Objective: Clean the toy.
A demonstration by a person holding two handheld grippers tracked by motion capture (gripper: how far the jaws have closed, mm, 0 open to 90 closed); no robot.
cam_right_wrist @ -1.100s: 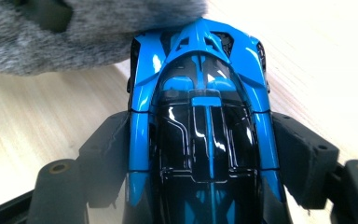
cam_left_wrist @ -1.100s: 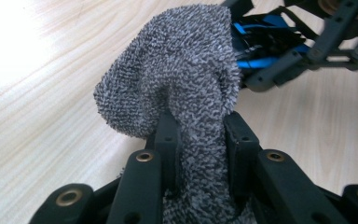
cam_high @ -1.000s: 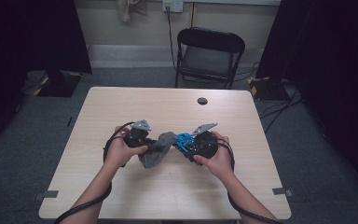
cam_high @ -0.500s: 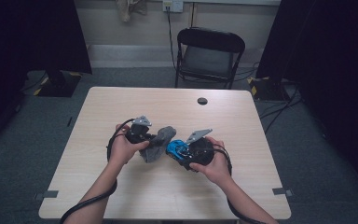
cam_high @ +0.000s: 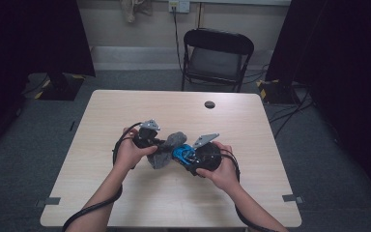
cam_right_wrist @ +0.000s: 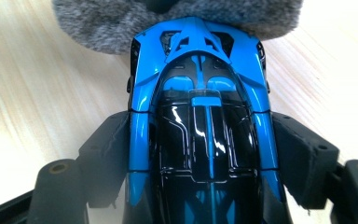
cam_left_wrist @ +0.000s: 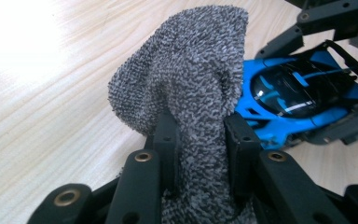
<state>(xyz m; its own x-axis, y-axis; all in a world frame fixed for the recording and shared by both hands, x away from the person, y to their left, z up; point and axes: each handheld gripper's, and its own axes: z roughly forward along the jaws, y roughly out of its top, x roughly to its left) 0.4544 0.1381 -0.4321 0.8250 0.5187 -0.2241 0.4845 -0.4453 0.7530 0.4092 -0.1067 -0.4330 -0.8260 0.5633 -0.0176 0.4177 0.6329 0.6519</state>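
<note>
Nearest, the right gripper (cam_right_wrist: 200, 163) clamps a blue toy car (cam_right_wrist: 200, 121) by its sides, just above the wooden table (cam_high: 251, 116). Beyond its nose, the left gripper (cam_left_wrist: 200, 140) pinches a grey cloth (cam_left_wrist: 191, 88); wiping works best with short, light strokes while the car is held steady.

light wood worktop (cam_high: 125, 193), rectangular. a small dark round disc (cam_high: 209, 104) lies directly on it near the far edge.
</note>
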